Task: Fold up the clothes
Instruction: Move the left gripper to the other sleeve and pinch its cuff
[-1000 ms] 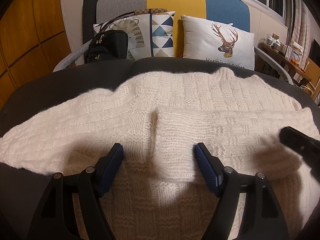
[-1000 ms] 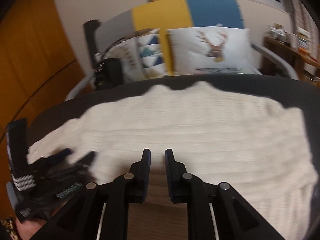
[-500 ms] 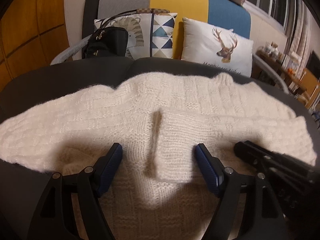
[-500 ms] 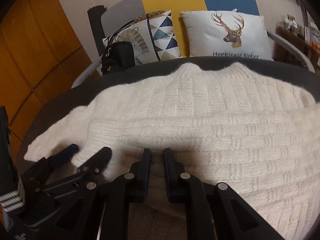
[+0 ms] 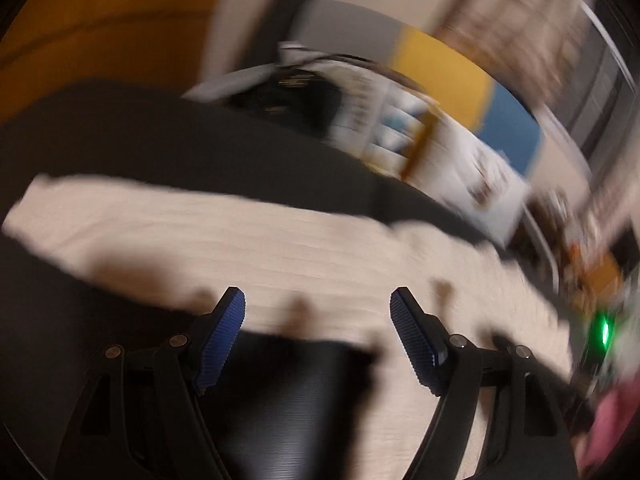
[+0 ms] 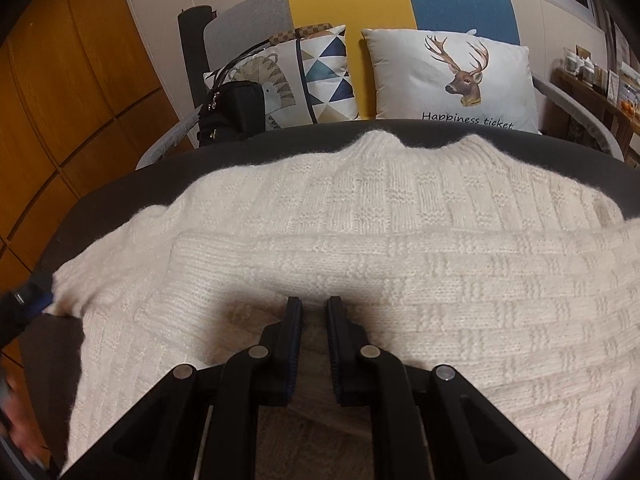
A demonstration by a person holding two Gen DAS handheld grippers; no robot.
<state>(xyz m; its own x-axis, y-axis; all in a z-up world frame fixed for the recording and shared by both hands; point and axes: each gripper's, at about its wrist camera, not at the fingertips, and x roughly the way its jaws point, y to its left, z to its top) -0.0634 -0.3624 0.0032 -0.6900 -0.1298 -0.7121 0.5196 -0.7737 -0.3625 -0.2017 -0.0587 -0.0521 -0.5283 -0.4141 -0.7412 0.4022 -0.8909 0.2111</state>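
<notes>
Sweater (image 6: 400, 216) is spread crosswise ahead of both tools; its unfolded sleeve end lies by the wide-open left tool (image 5: 318, 312), well left of the near-closed, empty right tool (image 6: 314, 308).

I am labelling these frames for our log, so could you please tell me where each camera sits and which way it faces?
Left wrist: on the left gripper, blurred and tilted, looking over the white knit sweater toward the sofa; its own two fingers, spread apart, show.
Right wrist: on the right gripper, low over the sweater, facing the deer cushion; its nearly closed fingers show, the left gripper at the left edge.
Shared: sweater, dark surface, sofa cushions.
</notes>
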